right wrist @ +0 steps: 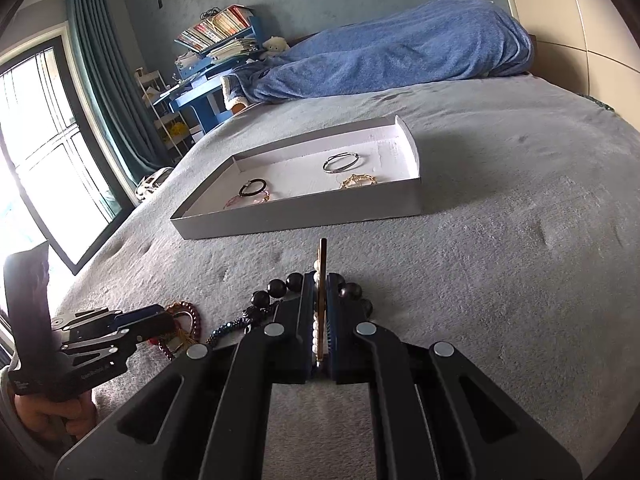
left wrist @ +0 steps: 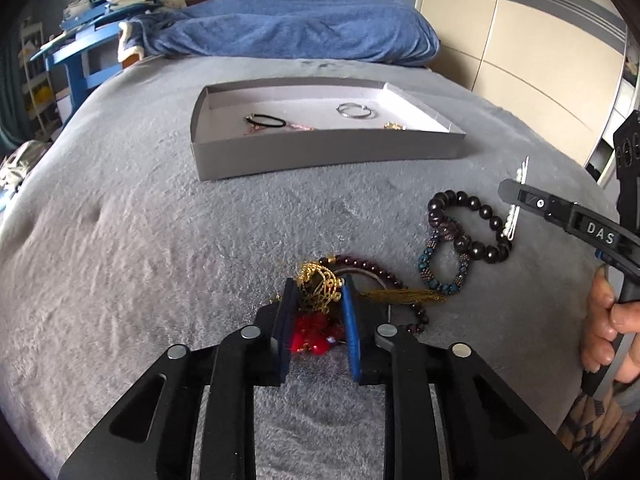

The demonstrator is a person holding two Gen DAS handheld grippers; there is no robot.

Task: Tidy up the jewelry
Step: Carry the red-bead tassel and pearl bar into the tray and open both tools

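Observation:
A shallow grey tray lies on the grey bed and holds a black band, a silver bangle, a pink piece and a gold chain. My left gripper is closed around a gold and red ornament lying on the bed beside a dark red bead bracelet. My right gripper is shut on a pearl hair clip, above a black bead bracelet. A blue bead bracelet overlaps the black one.
A folded blue blanket lies at the head of the bed. A blue desk with books stands to the left, a window beyond it, and a wardrobe at the right.

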